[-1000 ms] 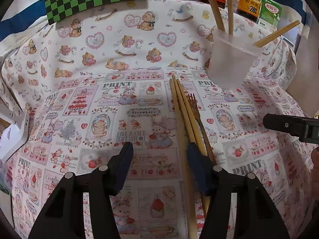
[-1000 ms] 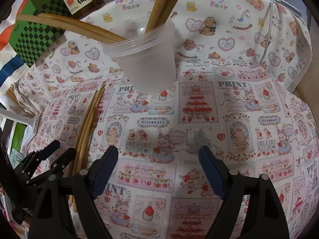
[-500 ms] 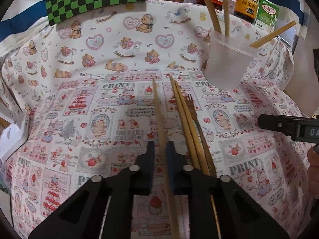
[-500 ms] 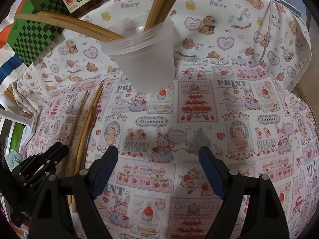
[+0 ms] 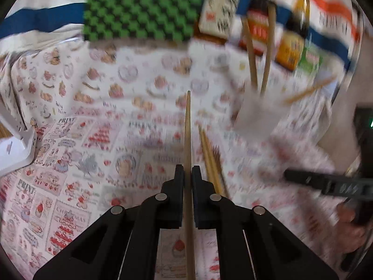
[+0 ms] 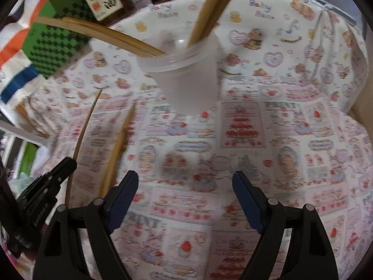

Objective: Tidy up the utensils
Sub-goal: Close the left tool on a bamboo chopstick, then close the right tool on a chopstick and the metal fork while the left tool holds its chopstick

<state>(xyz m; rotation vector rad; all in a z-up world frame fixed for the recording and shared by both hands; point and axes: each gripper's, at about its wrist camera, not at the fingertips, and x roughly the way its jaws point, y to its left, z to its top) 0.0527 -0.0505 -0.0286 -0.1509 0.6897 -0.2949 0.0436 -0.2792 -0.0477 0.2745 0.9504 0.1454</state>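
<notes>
Left tongs pinch one wooden chopstick at frame centre, lifted off the surface. Right tongs are spread wide below the frosted cup holding more utensils, upper centre.

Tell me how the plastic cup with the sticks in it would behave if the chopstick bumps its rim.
The cup looks thin and light, so it would probably slide or tip easily. The sticks in it lean far past the rim, likely making it top-heavy. The chopstick in the left gripper appears stiff, so it would pass the push straight on.
</notes>
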